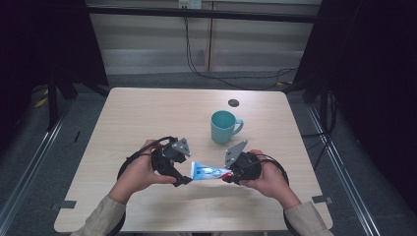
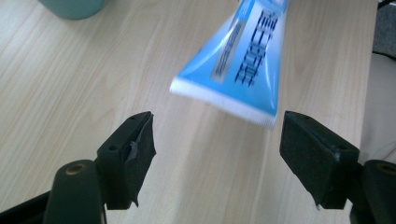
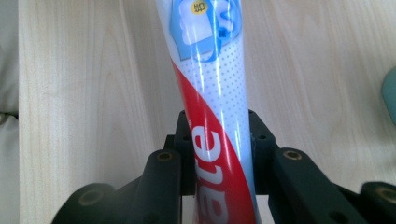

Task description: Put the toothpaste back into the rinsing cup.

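High view first: a person's two hands come in from the near edge of the pale wooden table (image 1: 147, 113), each wrapped round a black gripper, and a toothpaste tube (image 1: 209, 172) hangs between them just above the tabletop, near the front edge. The right gripper (image 1: 232, 177) has hold of the tube at its red-and-white end; in the right gripper view its two black jaws stand close together with the tube (image 3: 212, 116) squeezed between the pads, the red lettering running down into the grip and the blue-printed part stretching away over the wood. The left gripper (image 1: 184, 180) sits at the tube's other end, the flat crimped one. Seen from the left gripper view, its jaws (image 2: 217, 140) stand well apart, one pad to either side of the frame, and the crimped blue-and-white edge of the tube (image 2: 238, 60) floats beyond and between them; I can see bare wood between that edge and the left pad, while its far corner comes close to the right pad, though whether it touches I cannot tell. Nothing is clamped there. A teal mug (image 1: 223, 126) stands upright on the table just behind the right hand, handle turned to the right, clear of both grippers and the tube. Farther back a small dark round disc (image 1: 233, 103) lies on the wood.
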The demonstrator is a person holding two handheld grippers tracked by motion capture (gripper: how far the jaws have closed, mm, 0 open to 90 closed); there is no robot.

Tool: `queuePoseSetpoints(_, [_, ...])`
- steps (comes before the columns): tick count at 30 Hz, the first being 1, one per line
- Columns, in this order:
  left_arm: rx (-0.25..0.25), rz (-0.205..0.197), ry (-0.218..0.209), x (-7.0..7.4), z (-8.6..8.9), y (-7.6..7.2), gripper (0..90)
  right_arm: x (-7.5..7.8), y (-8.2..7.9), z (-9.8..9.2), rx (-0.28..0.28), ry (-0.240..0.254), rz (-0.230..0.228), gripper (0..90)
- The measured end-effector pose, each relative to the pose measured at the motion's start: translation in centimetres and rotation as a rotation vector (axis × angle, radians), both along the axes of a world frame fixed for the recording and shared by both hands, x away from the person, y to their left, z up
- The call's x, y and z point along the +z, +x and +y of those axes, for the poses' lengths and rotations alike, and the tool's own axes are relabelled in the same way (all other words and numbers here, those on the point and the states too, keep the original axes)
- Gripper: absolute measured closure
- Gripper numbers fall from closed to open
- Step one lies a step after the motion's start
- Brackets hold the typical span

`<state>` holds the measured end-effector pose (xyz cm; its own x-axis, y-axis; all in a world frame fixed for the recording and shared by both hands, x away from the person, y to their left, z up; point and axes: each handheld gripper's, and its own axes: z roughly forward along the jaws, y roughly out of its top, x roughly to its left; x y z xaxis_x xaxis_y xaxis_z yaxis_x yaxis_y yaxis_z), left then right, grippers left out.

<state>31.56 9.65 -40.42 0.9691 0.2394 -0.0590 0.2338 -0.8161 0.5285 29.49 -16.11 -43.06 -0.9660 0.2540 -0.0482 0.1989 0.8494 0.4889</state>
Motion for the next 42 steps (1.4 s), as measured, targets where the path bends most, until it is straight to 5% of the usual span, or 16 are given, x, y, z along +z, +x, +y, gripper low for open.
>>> queuePoseSetpoints(25, [0.052,0.045,0.016,-5.7,1.3,0.0,22.2,0.4,1.3,-2.1,-0.2,0.264,-0.007,72.0])
queuePoseSetpoints(42, [0.071,0.024,0.019,-7.3,1.8,-0.1,20.3,1.2,2.0,-3.0,-0.33,0.447,-0.066,72.2])
